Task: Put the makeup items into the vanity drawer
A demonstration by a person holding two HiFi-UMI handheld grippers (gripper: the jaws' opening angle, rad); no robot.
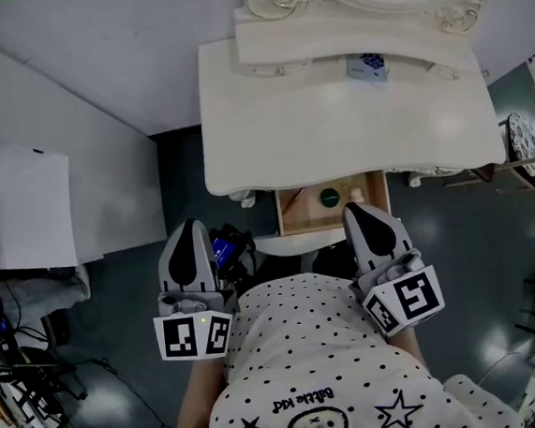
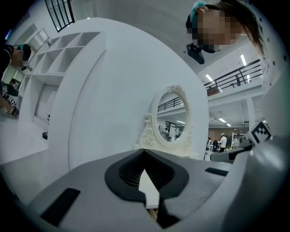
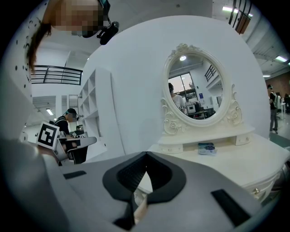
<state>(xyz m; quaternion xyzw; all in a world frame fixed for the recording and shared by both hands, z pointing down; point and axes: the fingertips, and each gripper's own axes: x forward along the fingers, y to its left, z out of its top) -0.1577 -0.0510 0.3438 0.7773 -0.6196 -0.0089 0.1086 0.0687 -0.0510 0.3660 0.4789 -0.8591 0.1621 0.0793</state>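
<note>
Nearest the person, both tools are drawn back against the polka-dot shirt. The left gripper (image 1: 192,229) sits at seven o'clock in the head view and the right gripper (image 1: 354,213) at five. Each gripper view shows its jaws pressed together with nothing between them.

Just beyond their tips, near the centre of the head view, the vanity drawer (image 1: 298,217) stands pulled out. A round dark-green compact (image 1: 329,195) and a small pale item (image 1: 355,193) lie inside.

Farther off, at one o'clock, a blue-and-white packet (image 1: 366,65) rests on the vanity top (image 1: 267,114), near the mirror base (image 1: 326,35).

The job looks mostly done. That packet seems to be the one item left to collect, and the drawer is not yet shut.
</note>
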